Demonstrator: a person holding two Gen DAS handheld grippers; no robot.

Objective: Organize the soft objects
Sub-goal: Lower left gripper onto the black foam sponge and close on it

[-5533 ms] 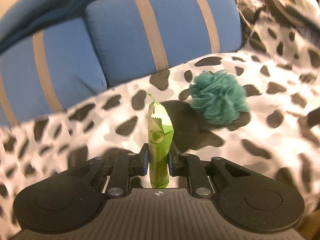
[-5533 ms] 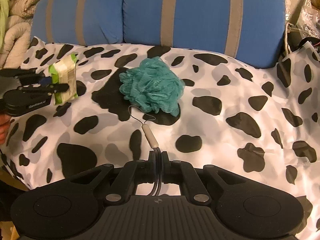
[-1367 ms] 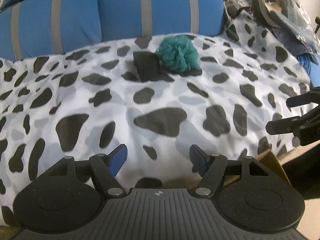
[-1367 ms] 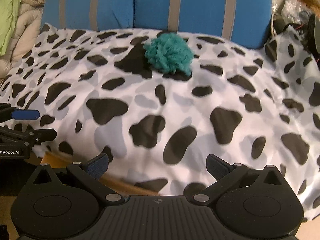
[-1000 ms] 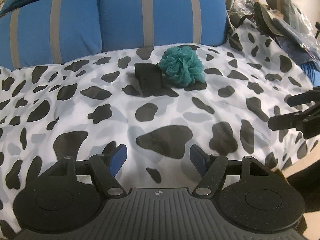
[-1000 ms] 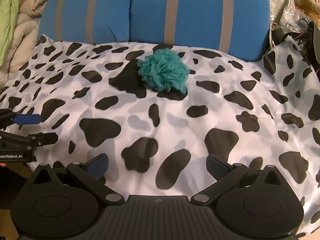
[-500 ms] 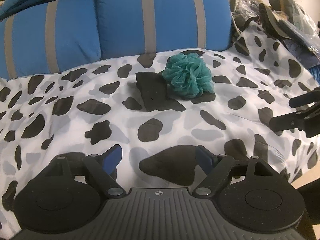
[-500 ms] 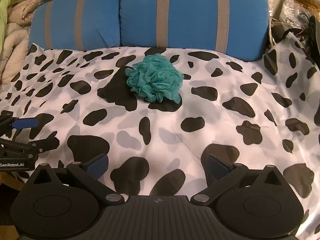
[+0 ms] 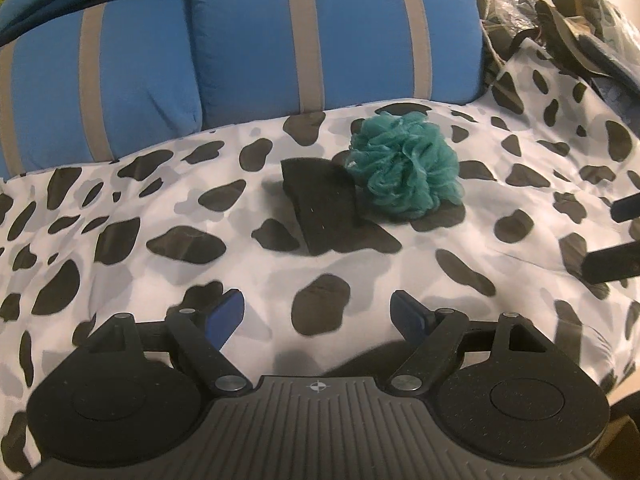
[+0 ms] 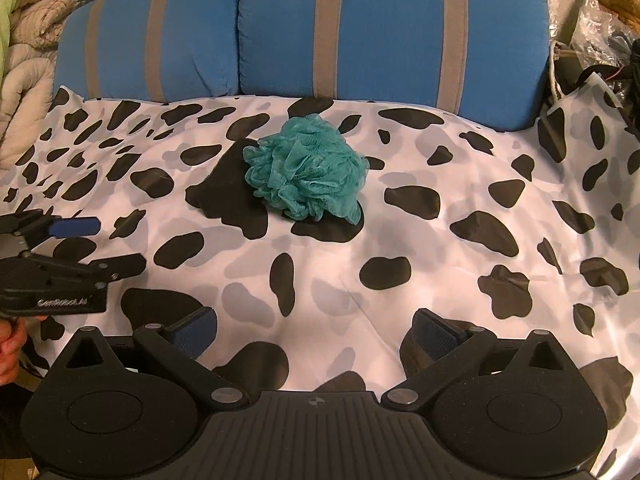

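On cow-print sheet (image 10: 400, 216): teal loofah (image 10: 306, 172) touching black pad (image 9: 318, 204); left tongs (image 9: 318, 312), right tongs (image 10: 316, 330) spread, empty.

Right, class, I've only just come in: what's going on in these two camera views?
A person holds a two-finger gripper in each hand above a bed with a cow-print sheet. The left gripper and the right gripper are both open and hold nothing. A teal bath pouf lies on the sheet in front of two blue striped cushions, touching a flat black pad beside it. Neither gripper touches either item.
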